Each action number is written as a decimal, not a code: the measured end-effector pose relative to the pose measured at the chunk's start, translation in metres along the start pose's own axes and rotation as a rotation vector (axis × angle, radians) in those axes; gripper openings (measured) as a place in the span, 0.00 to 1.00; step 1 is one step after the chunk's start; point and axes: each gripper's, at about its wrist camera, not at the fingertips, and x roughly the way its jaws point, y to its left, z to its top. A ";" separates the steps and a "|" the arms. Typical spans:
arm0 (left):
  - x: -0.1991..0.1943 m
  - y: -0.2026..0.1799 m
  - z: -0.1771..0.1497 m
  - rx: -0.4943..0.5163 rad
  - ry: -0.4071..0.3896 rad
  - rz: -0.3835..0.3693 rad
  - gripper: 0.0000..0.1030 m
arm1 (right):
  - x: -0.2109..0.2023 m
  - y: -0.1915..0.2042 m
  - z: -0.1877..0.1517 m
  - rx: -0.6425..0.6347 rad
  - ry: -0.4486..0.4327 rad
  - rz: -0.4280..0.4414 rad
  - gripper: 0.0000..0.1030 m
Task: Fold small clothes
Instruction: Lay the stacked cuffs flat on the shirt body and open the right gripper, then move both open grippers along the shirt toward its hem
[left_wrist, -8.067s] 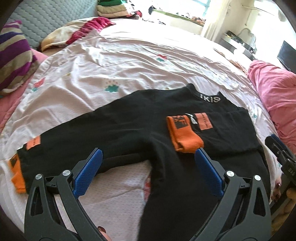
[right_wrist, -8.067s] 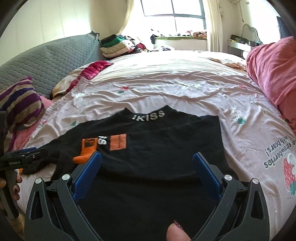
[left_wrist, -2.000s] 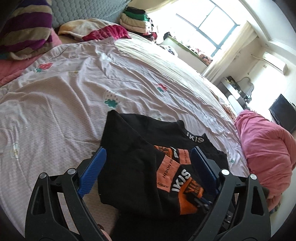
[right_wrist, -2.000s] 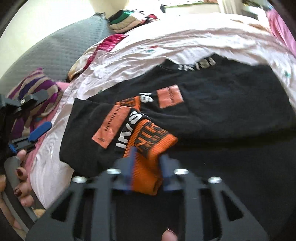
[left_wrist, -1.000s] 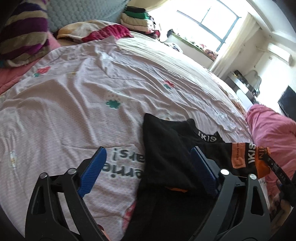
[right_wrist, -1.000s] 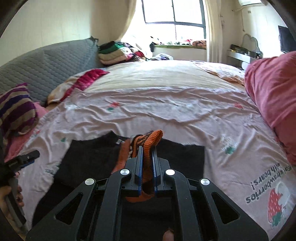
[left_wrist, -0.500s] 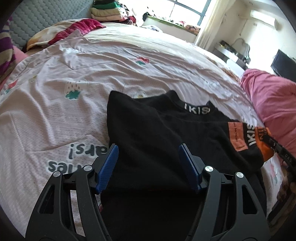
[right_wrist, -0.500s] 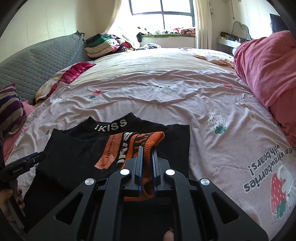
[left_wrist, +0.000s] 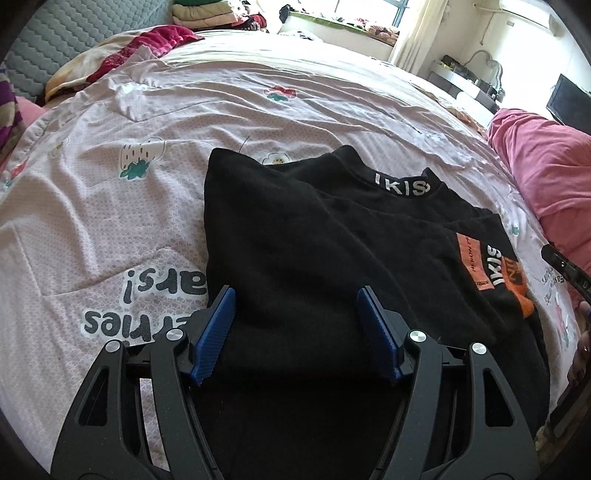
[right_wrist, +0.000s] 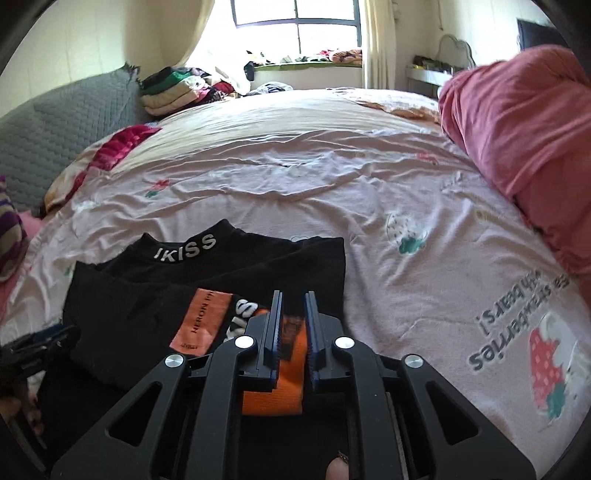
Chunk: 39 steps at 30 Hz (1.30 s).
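Left wrist view shows the black sweater (left_wrist: 314, 236) lying on the bed (left_wrist: 147, 110) with both sleeves already folded across its body, the second ending in an orange cuff (left_wrist: 524, 299) at the far edge, and the left tongs (left_wrist: 297, 328) hover over it with jaws apart and nothing between the pads. Right wrist view has the right tongs (right_wrist: 291, 332) nearly together and opening around that cuff. By my reading, the lengthwise fold remains.

Bed (left_wrist: 258, 96) w/ pink strawberry-print sheet; black top (left_wrist: 314, 236) flat on it, pink blanket (right_wrist: 524, 122) at edge.
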 end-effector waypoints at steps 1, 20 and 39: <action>0.000 0.000 0.000 0.001 0.002 0.000 0.58 | 0.000 0.003 -0.002 -0.010 0.004 0.005 0.11; 0.001 0.001 -0.006 -0.002 0.020 0.007 0.60 | 0.032 0.058 -0.044 -0.160 0.193 0.133 0.28; -0.012 -0.004 -0.004 -0.014 -0.001 -0.019 0.66 | 0.007 0.059 -0.040 -0.117 0.142 0.151 0.50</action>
